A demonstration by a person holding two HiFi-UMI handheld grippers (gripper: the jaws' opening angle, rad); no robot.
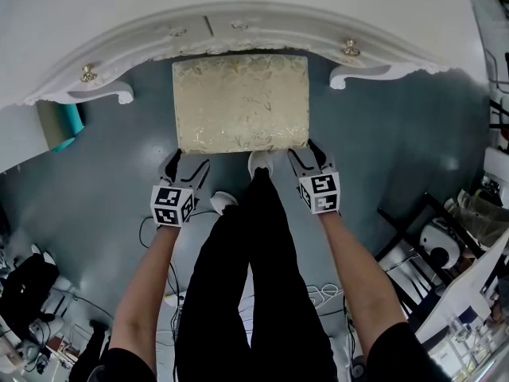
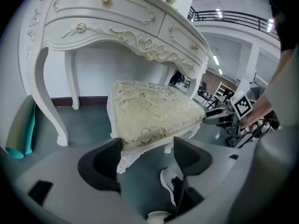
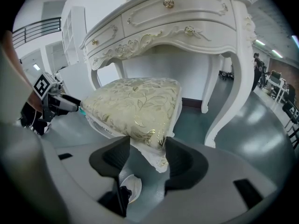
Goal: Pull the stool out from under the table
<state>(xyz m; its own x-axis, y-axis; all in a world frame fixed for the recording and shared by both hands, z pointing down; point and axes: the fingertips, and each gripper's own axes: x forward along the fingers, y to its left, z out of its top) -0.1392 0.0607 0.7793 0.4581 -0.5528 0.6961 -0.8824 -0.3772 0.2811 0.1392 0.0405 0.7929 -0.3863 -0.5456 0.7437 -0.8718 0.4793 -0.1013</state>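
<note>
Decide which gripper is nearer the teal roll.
Left: the left gripper is at the stool's corner nearest the teal roll; the right gripper is at the stool's other near corner.

A teal roll [image 1: 62, 126] stands well off to the left of your left tongs [image 1: 184, 165]. One white shoe [image 1: 259, 162] sits between those and your right tongs [image 1: 308, 157], and another shoe [image 1: 223, 201] is just beside the left pair. A black frame [image 1: 409, 229] stands to the right of the right tongs, on the blue-grey floor [image 1: 111, 181].
</note>
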